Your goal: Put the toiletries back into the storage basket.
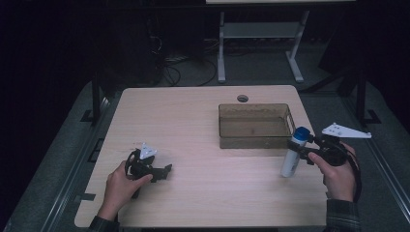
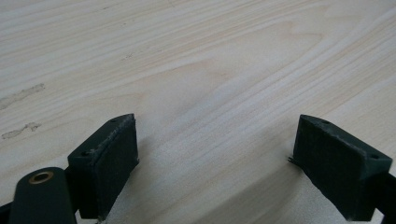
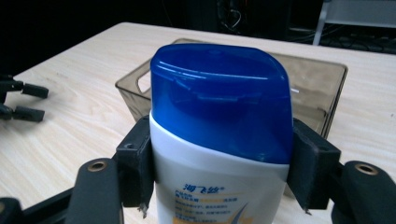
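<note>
A white bottle with a blue cap [image 1: 294, 153] stands upright on the table's right side, just in front of the bin's near right corner. My right gripper [image 1: 296, 146] is shut on it just below the cap; in the right gripper view both black pads [image 3: 136, 161] press the bottle's [image 3: 219, 140] white shoulders. My left gripper [image 1: 167, 170] rests low on the table at the left, held by a hand. In the left gripper view [image 2: 217, 158] its jaws stand wide apart over bare wood with nothing between them.
A smoky translucent bin [image 1: 227, 130] sits right of centre, open side up; it appears behind the bottle in the right gripper view [image 3: 327, 74]. A cable hole [image 1: 242, 98] lies near the table's far edge. A white desk frame [image 1: 221, 48] stands beyond.
</note>
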Available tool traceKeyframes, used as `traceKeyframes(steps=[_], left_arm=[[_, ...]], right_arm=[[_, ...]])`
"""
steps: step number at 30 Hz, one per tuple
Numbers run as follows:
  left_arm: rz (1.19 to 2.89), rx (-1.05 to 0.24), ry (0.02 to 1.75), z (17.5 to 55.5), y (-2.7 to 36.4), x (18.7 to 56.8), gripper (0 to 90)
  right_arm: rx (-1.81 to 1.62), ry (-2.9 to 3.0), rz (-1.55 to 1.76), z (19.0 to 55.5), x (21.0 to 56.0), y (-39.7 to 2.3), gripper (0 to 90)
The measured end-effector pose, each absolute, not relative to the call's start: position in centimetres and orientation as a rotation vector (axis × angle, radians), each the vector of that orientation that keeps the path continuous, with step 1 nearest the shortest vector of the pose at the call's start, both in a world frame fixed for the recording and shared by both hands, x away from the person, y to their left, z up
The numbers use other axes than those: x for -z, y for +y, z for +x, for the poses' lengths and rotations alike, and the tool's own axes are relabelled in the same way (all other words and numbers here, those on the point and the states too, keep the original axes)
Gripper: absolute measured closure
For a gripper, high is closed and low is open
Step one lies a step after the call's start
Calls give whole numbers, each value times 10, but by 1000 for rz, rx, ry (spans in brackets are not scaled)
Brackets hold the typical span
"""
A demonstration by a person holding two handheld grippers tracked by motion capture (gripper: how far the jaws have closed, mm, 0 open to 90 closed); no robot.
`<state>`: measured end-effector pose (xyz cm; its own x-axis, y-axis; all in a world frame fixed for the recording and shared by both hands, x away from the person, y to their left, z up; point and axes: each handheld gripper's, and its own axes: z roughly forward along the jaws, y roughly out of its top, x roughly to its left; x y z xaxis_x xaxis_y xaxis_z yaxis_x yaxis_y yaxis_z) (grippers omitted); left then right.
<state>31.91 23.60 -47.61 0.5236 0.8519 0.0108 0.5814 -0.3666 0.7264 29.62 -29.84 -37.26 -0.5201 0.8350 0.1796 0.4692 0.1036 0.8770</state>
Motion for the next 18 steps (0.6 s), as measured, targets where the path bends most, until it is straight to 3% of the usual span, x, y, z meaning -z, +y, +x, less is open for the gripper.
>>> traceKeyframes(steps=[18], left_arm=[[2083,-513,1163,319,236,476,128]], right_arm=[[-1424,1989,1226,311,350,-281,351]])
